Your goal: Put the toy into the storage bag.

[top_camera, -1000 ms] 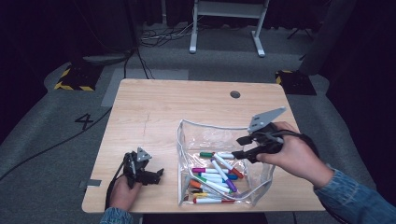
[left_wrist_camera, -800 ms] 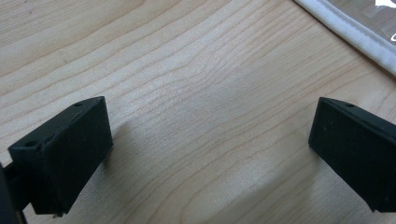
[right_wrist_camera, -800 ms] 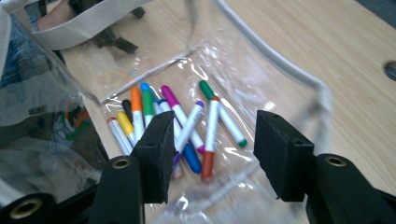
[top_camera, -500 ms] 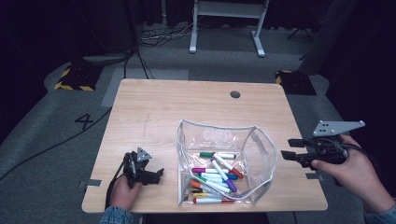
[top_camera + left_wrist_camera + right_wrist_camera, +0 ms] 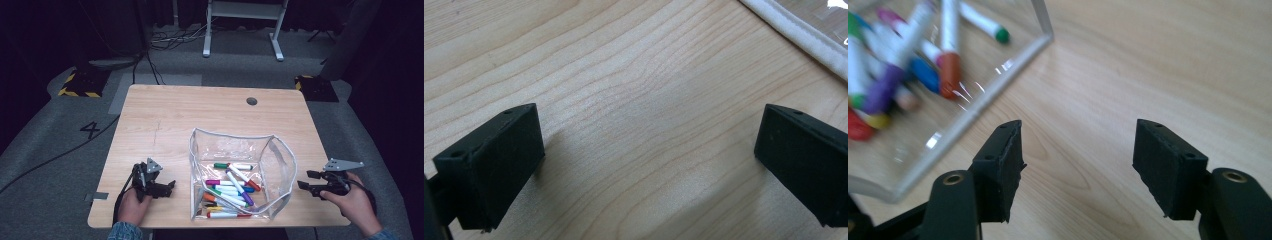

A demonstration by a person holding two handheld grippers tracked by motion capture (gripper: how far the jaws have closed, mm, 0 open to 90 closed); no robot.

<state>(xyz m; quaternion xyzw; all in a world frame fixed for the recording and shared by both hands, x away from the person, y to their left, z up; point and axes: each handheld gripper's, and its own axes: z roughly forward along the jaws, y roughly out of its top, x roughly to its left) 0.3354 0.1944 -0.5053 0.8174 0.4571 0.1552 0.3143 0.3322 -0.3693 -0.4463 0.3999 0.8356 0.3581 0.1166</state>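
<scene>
blurred: coloured felt-tip markers point(image 5: 908, 65) | cut off at edge: clear plastic zip pouch point(image 5: 809, 35), white-edged corner

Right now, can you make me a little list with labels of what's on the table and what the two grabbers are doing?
Table: light wooden table
Container: clear pouch standing open near the front edge
Inside it: coloured markers in a loose pile
Left gripper: jaws open, nothing between them, beside the pouch's left side
Right gripper: jaws just been opening, nothing between them, off the pouch's right side
Touching the pouch: neither gripper
</scene>
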